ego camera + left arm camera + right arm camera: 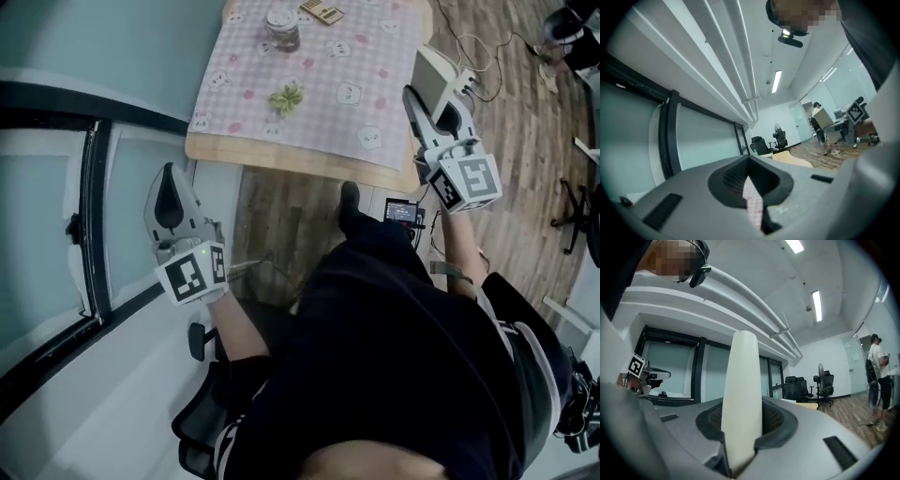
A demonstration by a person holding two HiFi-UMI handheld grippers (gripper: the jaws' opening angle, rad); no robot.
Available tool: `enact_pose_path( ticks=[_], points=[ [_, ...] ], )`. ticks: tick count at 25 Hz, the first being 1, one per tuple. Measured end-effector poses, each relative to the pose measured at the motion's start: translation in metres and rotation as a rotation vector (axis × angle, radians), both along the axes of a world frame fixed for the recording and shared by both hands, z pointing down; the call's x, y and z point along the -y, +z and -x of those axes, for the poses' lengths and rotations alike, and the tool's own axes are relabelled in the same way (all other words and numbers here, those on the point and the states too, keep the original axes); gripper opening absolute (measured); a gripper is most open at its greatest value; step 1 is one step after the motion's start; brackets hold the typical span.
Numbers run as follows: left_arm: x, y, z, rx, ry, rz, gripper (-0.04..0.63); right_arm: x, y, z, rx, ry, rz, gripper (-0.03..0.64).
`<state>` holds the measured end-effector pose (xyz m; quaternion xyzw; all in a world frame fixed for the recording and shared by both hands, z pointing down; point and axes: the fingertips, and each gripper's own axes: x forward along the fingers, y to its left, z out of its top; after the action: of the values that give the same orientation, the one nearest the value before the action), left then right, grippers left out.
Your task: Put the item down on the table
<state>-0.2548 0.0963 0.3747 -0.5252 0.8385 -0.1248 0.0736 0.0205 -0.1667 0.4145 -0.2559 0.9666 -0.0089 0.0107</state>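
In the head view my right gripper (439,96) is shut on a cream-white flat item (431,67), held over the right edge of the table (309,161). The right gripper view shows the item (740,394) edge-on, rising upright from between the jaws of my right gripper (740,437). My left gripper (172,192) hangs left of the table, off its near left corner and beside the glass wall, with its jaws together. In the left gripper view a thin pale strip with pink marks (753,201) sits in the seam of my left gripper (752,187); I cannot tell what it is.
A pink checked cloth (347,56) covers the table, with a jar (281,28), a small green thing (287,97) and a flat card (322,11) on it. A dark-framed glass wall (94,216) runs along the left. Cables (469,42) and a chair base (577,216) lie on the wooden floor at right.
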Motion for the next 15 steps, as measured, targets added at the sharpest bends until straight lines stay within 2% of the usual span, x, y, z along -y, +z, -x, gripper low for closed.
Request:
enact_pose_path(
  ticks=[6, 15],
  points=[
    [0.071, 0.0, 0.001, 0.018, 0.058, 0.042, -0.003, 0.05, 0.018, -0.005, -0.002, 0.038, 0.054, 0.132],
    [0.136, 0.004, 0.003, 0.013, 0.104, 0.07, -0.003, 0.096, 0.028, -0.012, -0.014, 0.074, 0.057, 0.132]
  ],
)
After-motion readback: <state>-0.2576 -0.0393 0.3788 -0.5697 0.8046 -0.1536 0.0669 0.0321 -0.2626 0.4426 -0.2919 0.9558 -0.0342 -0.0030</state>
